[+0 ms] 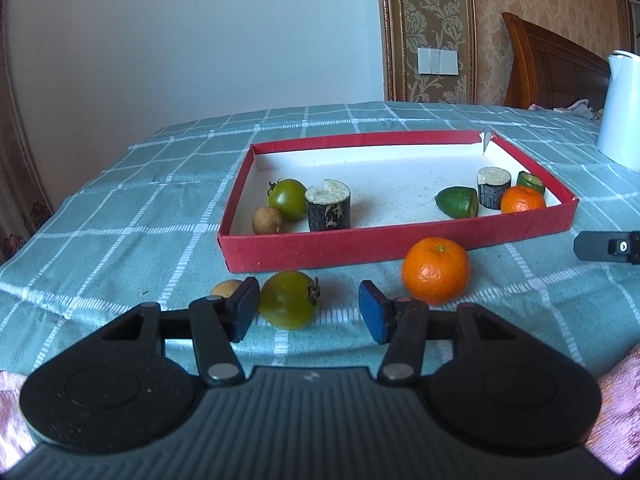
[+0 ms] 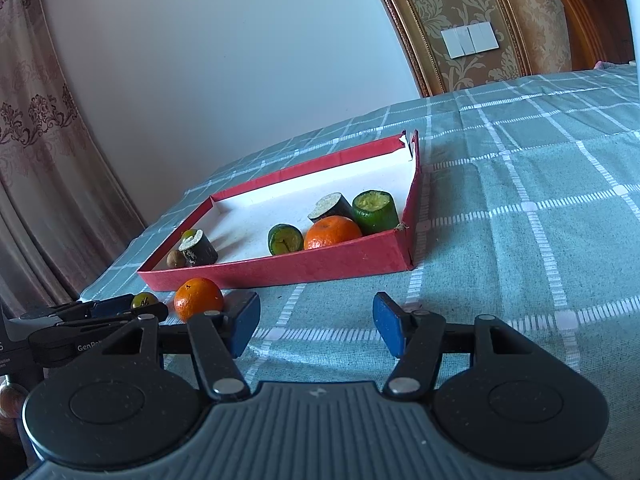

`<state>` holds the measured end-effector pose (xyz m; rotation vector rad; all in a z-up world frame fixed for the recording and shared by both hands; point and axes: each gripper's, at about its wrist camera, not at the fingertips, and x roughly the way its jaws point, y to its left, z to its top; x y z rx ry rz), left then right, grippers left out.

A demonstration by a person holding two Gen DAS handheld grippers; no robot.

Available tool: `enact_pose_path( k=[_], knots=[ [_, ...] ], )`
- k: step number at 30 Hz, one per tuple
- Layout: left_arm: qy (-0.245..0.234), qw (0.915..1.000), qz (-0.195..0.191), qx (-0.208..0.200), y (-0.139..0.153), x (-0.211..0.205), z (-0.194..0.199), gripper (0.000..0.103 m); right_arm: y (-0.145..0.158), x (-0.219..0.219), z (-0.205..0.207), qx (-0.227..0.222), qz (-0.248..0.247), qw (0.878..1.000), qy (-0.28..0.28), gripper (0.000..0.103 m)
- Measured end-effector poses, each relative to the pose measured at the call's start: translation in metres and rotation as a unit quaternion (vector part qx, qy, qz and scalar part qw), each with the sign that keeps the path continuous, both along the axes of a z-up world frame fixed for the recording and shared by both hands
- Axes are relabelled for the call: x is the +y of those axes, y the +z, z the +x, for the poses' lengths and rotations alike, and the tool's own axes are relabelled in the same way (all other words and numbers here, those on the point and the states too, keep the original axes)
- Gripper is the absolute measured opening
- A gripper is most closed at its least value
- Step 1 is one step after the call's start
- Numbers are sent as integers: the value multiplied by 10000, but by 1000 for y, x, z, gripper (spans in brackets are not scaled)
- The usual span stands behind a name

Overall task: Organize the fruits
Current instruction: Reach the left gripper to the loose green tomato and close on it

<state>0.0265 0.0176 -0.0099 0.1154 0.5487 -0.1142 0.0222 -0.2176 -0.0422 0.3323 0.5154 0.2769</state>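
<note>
Two grippers spread, nothing held.
My left gripper (image 1: pixel 310 312) bracketed a green tomato (image 1: pixel 289 299) without pressing; my right gripper (image 2: pixel 316 326) stood empty over cloth. Both tomato and orange (image 1: pixel 435 271) lay outside the red tray (image 1: pixel 400 242), near its front wall.

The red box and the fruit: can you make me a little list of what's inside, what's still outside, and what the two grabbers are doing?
box: red box, white inside
inside, left end: green tomato, brown longan, dark cane piece
inside, right end: small orange, green pieces, another cane piece
outside, on checked cloth: big orange, green tomato, longan
left gripper: jaws open around the outside tomato
right gripper: jaws open, empty
</note>
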Motion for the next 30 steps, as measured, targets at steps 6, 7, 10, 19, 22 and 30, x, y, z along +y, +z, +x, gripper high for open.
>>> enact_pose_path(
  k=[6,7,10,19,22,30],
  knots=[
    [316,9991,-229,152,-2,6,-5,50,-1,0,1,-3,15,10000,-17,62],
    [342,9990,-234,164,-4,7,-7,49,-1,-1,1,-3,15,10000,-15,62],
    [292,9985,-398,242,-10,12,-9,49,-1,0,0,0,13,10000,-12,62],
    [371,9980,-422,286,-7,9,0,41,-1,-1,0,-5,39,10000,-17,62],
    [411,9979,-434,269,-7,9,1,32,-1,-1,1,9,34,10000,-16,62],
    [420,9981,-379,230,-7,8,2,31,0,7,2,135,-300,9994,-133,78]
  ],
)
